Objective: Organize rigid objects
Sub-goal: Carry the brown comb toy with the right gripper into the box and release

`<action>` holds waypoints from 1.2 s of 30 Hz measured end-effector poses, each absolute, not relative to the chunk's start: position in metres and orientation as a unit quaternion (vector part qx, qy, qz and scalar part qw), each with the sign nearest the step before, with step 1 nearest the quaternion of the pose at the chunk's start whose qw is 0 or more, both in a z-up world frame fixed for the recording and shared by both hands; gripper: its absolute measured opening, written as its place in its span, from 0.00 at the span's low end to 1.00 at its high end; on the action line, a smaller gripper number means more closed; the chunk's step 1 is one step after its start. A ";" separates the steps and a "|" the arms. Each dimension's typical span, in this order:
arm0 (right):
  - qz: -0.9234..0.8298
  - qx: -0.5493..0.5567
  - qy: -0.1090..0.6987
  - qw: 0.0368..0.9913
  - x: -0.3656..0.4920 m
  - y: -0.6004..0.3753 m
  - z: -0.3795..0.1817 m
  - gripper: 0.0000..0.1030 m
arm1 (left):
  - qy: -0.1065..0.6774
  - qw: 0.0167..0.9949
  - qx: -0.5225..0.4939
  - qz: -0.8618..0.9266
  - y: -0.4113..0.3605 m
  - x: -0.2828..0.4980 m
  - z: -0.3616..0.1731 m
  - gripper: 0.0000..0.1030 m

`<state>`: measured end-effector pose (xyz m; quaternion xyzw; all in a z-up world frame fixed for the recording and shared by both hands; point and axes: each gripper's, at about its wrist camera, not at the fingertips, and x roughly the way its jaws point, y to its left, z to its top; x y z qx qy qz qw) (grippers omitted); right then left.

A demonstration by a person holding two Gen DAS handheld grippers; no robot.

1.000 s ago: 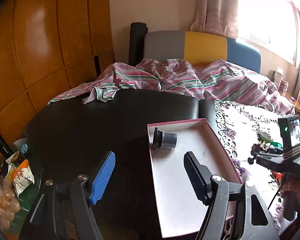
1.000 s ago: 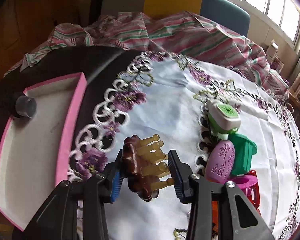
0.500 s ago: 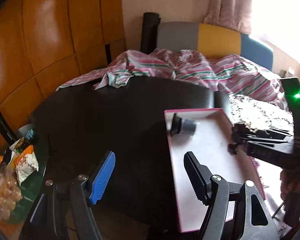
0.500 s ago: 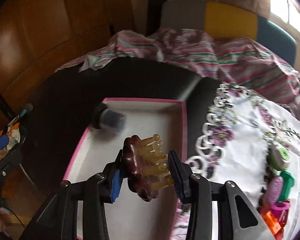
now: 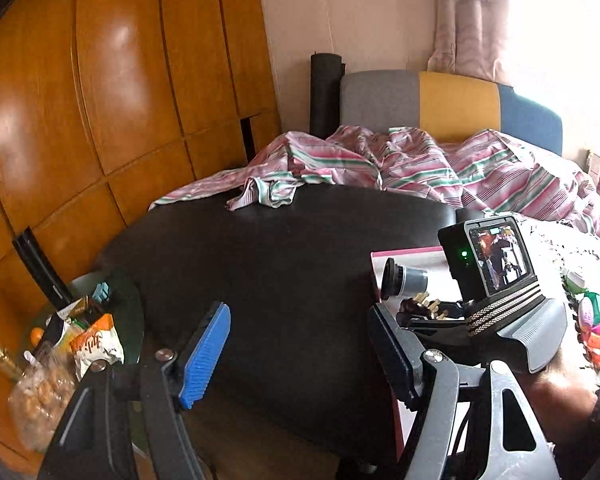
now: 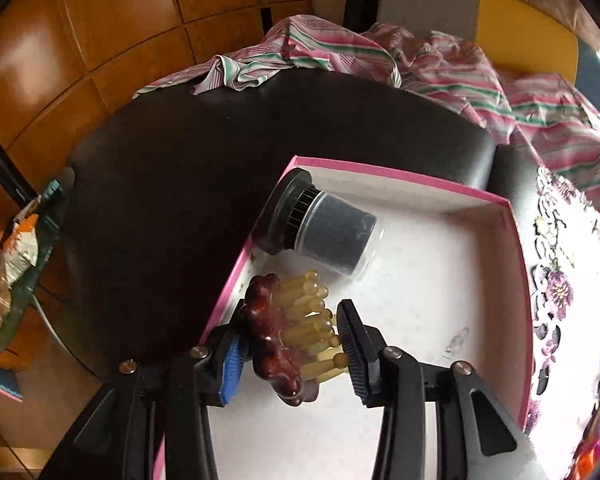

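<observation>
My right gripper (image 6: 292, 316) is shut on a brown wooden massager (image 6: 276, 336) with yellowish prongs, tilted between the pads. It hangs just over the near-left part of a white tray with a pink rim (image 6: 400, 174). Right beyond it, a dark jar with a black cap (image 6: 332, 236) lies on its side in the tray's far-left corner. In the left wrist view the same jar (image 5: 408, 280) and massager (image 5: 420, 306) show beside the tray (image 5: 404, 254). My left gripper (image 5: 298, 312) stands open over the black table (image 5: 280, 260), left of the tray, with nothing between its fingers.
A striped cloth (image 6: 380, 52) covers the table's far side. A floral tablecloth (image 6: 568, 264) lies right of the tray, with small coloured toys (image 5: 592, 316) on it. A low glass side table with snack bags (image 5: 80, 340) stands at the left, by wooden wall panels.
My right gripper carried the massager leftward from the floral cloth to low over the tray, close to the jar. The left gripper drifted left, away from the tray, still open.
</observation>
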<state>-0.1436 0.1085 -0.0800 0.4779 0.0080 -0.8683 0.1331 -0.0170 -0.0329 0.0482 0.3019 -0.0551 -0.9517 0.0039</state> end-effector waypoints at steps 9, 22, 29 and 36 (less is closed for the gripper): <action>-0.888 0.441 -0.023 0.127 -0.129 0.130 -0.053 0.50 | -0.061 -0.001 0.294 -0.954 -0.027 -0.011 0.054 0.70; -0.899 0.425 -0.042 0.095 -0.110 0.166 -0.040 0.50 | -0.069 -0.010 0.290 -0.954 -0.012 -0.003 0.057 0.72; -0.904 0.420 -0.047 0.074 -0.096 0.190 -0.036 0.50 | -0.077 -0.020 0.294 -0.952 0.000 -0.002 0.053 0.74; -0.908 0.414 -0.050 0.038 -0.074 0.228 -0.030 0.50 | -0.086 -0.042 0.309 -0.946 0.019 -0.007 0.042 0.74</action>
